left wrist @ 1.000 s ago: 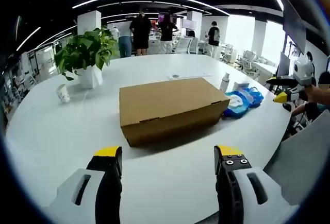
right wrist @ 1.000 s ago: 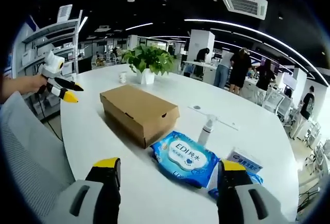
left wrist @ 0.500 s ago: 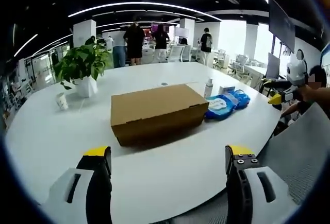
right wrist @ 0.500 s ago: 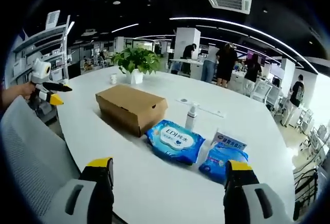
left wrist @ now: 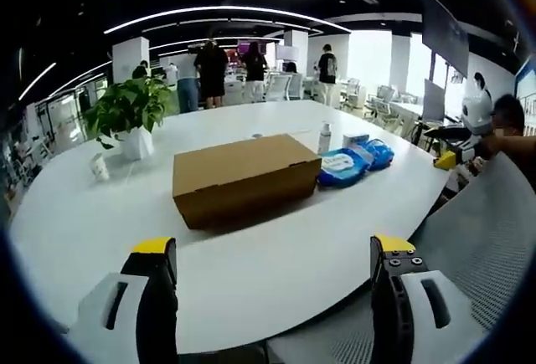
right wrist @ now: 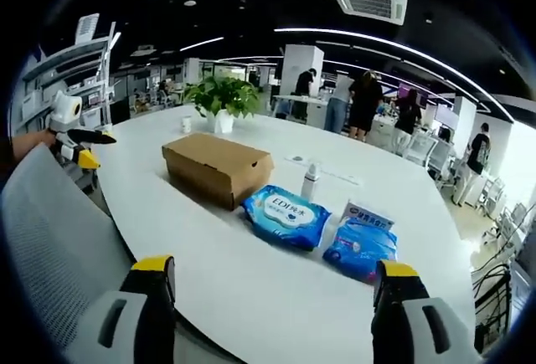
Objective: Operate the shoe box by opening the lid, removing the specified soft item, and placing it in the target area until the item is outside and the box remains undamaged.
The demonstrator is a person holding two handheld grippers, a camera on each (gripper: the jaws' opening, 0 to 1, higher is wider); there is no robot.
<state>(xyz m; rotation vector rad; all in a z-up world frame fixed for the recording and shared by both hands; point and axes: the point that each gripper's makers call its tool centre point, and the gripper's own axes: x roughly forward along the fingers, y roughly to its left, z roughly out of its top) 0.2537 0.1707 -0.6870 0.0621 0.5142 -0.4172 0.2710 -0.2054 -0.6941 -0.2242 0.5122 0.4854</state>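
Shoe box [left wrist: 245,177] closed, lid down, sitting flat near the middle of the round white table [left wrist: 84,230]; brown cardboard, no visible damage. Seen also from the other side [right wrist: 216,168], lid flap tucked at the front edge.

Left tool [left wrist: 275,251] spread wide, holding nothing, hovering off the near edge of the table, well apart from the box. Also seen in the right gripper view at far left [right wrist: 74,135], held in a hand beyond a grey mesh chair back [right wrist: 50,230].

Right tool [right wrist: 272,268] spread wide, holding nothing, over the near table edge, well apart from the box. Also seen at far right of the left gripper view [left wrist: 465,134], too small there to judge its spread.

Blue wipes pack [right wrist: 287,216] lying flat just beside the box end, apart from it. Second blue pack [right wrist: 360,249] right of the first, with a small white carton [right wrist: 366,216] touching its far edge. White spray bottle [right wrist: 311,182] upright behind the wipes pack, near the box corner.

Potted plant [left wrist: 127,115] in a white pot on the far left of the table, well apart from the box; paper cup [left wrist: 100,166] near it.

Several people [left wrist: 211,69] standing in the background beyond the table. Ceiling air vent [right wrist: 367,2] overhead.
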